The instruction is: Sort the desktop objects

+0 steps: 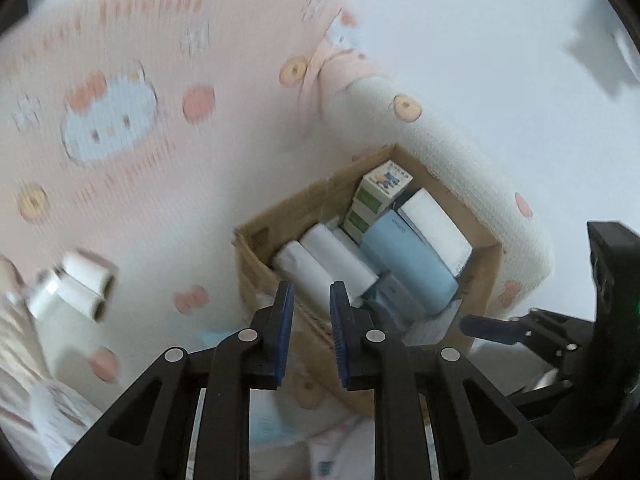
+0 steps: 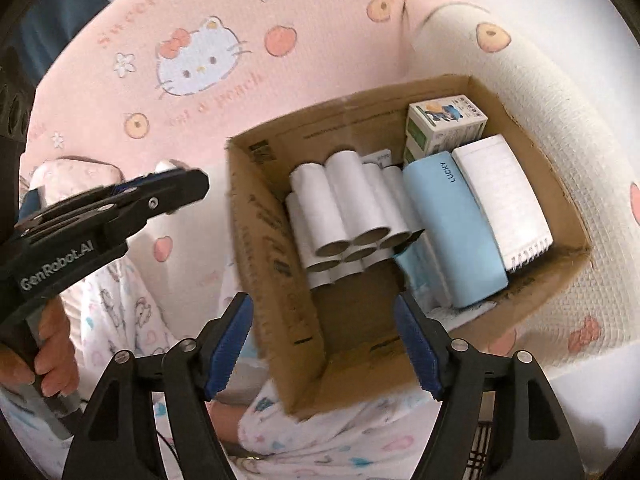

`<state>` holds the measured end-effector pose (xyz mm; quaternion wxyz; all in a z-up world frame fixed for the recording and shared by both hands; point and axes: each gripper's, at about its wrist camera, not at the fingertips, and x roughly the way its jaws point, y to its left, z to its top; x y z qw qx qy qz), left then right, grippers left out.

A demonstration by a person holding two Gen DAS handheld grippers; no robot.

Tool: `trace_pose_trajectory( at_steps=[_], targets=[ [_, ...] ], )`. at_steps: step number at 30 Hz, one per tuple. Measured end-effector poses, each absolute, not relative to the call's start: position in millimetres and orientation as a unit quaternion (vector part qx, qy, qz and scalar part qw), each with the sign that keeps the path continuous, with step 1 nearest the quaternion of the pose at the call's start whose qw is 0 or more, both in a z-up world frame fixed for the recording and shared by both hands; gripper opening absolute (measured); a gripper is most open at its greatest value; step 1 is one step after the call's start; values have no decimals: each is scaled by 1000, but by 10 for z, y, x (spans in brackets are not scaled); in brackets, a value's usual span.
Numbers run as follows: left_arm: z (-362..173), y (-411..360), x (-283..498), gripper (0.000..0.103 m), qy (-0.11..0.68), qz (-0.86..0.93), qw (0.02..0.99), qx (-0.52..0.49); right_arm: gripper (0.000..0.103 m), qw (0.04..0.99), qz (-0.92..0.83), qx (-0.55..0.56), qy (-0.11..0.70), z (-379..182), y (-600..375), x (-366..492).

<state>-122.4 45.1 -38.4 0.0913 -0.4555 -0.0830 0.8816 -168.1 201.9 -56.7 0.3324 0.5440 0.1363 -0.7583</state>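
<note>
Counting inside the cardboard box (image 2: 276, 240), you have six white paper tubes (image 2: 352, 208) stacked in a bundle at its left side, one pale blue case (image 2: 452, 228) marked LUCKY beside them, one white spiral notebook (image 2: 504, 200) against the right wall, and one small printed carton (image 2: 444, 124) at the far corner. Two more white tubes (image 1: 86, 284) lie outside the box on the bedding, blurred in the left wrist view.

Your right claw (image 2: 324, 344) hangs above the near edge of the box with its blue pads wide apart and nothing between them; the tube bundle lies just beyond it. Your left claw (image 1: 310, 332) has its pads close together but not touching, empty, over the box's near-left corner.

Everything rests on a pink cartoon-cat blanket (image 2: 192, 92), with a cream cushion edge (image 2: 560, 128) curving round the box's far side.
</note>
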Motion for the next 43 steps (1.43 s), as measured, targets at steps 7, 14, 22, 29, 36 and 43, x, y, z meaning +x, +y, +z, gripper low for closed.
trace_pose_trajectory(
  at_steps=[7, 14, 22, 29, 36, 43],
  targets=[
    [-81, 320, -761, 21, -39, 911, 92, -400, 71, 266, -803, 511, 155, -451, 2133, -1264],
    [-117, 245, -582, 47, -27, 894, 17, -448, 74, 243, -833, 460, 189, -207, 1926, -755],
    [-156, 219, -440, 56, -52, 870, 26, -489, 75, 241, -853, 435, 158, 29, 2156, -582],
    [122, 336, -323, 64, -28, 882, 17, -469, 79, 237, -880, 392, 127, 270, 2237, -488],
    [112, 376, -338, 64, -3, 881, -9, -473, 81, 241, -872, 402, 138, 196, 2217, -508],
    [30, 433, -336, 64, 13, 878, -8, -479, 81, 237, -866, 416, 147, 88, 2233, -521]
  ],
)
